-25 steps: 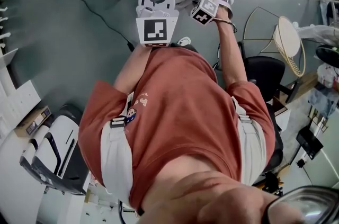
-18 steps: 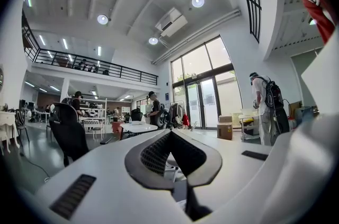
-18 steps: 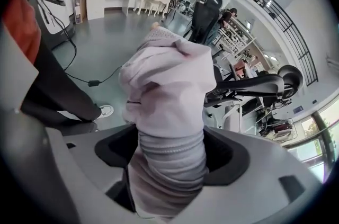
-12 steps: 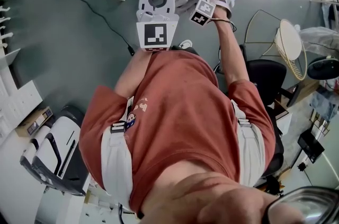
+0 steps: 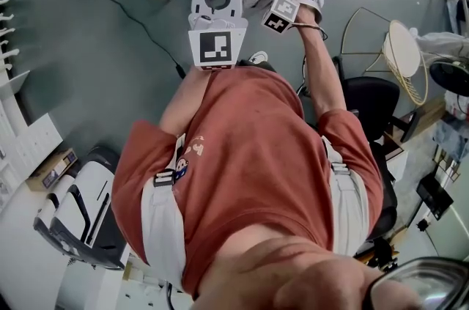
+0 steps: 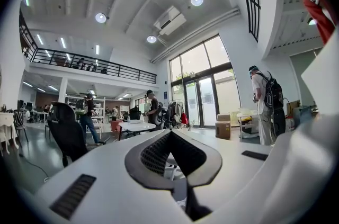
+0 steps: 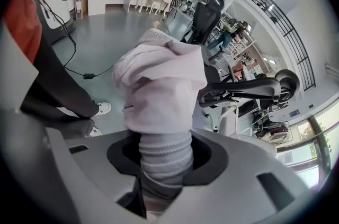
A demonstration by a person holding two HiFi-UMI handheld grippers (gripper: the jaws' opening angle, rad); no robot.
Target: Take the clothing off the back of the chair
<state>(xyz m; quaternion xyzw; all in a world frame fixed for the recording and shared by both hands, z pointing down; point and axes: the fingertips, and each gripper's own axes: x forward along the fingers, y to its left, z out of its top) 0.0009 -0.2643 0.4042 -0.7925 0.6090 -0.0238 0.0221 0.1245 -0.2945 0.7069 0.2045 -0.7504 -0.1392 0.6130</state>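
Right gripper (image 7: pixel 165 151): jaws just been closing, clamped on ribbed cuff of pale pink knit garment (image 7: pixel 161 85). Garment bunched, rising toward 12 o'clock from jaws. Black office chair (image 7: pixel 209 19) at 1 o'clock, behind garment. Left gripper (image 6: pixel 170 138): jaws together, nothing between.

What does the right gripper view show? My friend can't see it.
The right gripper has just been closing its jaws and now pinches the ribbed edge of a pale pink garment, which bunches up in front. Behind it stand a black office chair and a grey floor.
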